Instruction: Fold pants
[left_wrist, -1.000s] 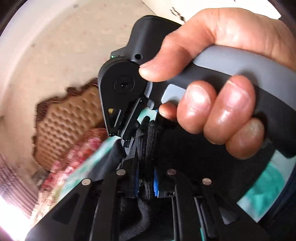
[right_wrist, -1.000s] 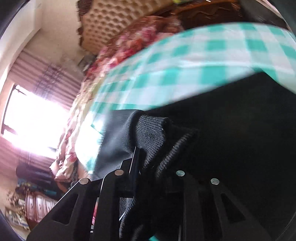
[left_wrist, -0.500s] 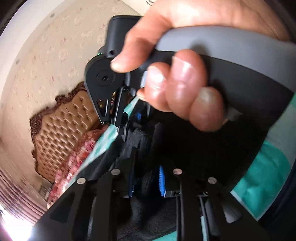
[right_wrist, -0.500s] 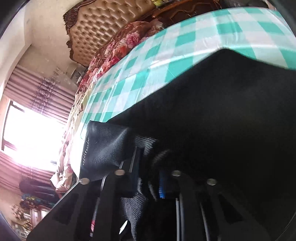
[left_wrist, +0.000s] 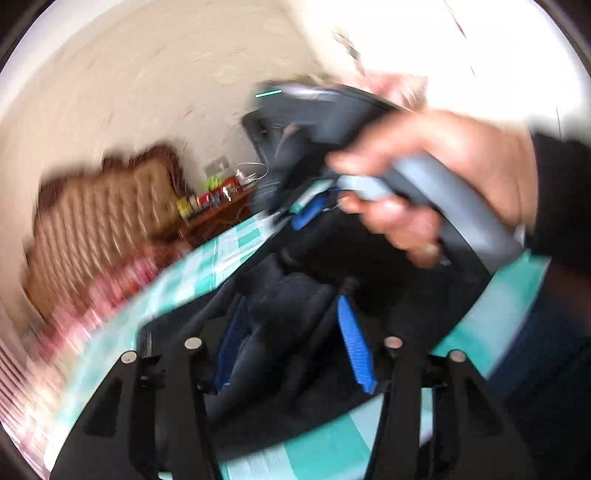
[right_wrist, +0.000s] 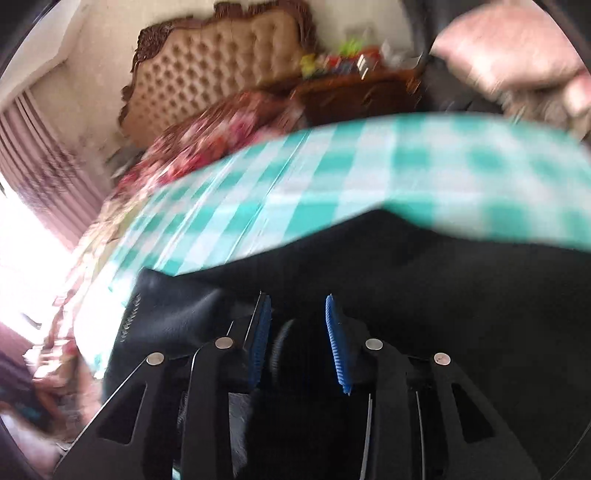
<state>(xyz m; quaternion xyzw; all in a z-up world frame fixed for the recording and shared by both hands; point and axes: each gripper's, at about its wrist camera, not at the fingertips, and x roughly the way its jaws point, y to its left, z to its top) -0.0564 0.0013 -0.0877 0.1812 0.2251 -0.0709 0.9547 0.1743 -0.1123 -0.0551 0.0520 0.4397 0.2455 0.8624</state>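
Note:
Black pants (right_wrist: 424, 295) lie on a table under a green-and-white checked cloth (right_wrist: 332, 177). In the right wrist view my right gripper (right_wrist: 295, 299) hovers over the pants' near edge. Its jaws are opening, and a dark fold lies loose between the blue pads (right_wrist: 260, 339) without being pressed. In the blurred left wrist view my left gripper (left_wrist: 291, 302) is also opening. A bunched ridge of the pants (left_wrist: 288, 291) sits between its pads, which stand clear of it. Beyond it a hand (left_wrist: 443, 155) holds the right gripper (left_wrist: 299, 216) above the pants.
A tufted brown headboard (right_wrist: 221, 62) and floral bedding (right_wrist: 207, 144) stand behind the table. A dark wooden side table (right_wrist: 354, 92) carries several small items. A bright window and pink curtains (right_wrist: 44, 155) are on the left. A dark sleeve (left_wrist: 561, 199) is at the right.
Both grippers were shut on bunched black fabric. Now both pairs of pads stand apart and the fabric has dropped onto the table. Both hands have pulled back and upward.

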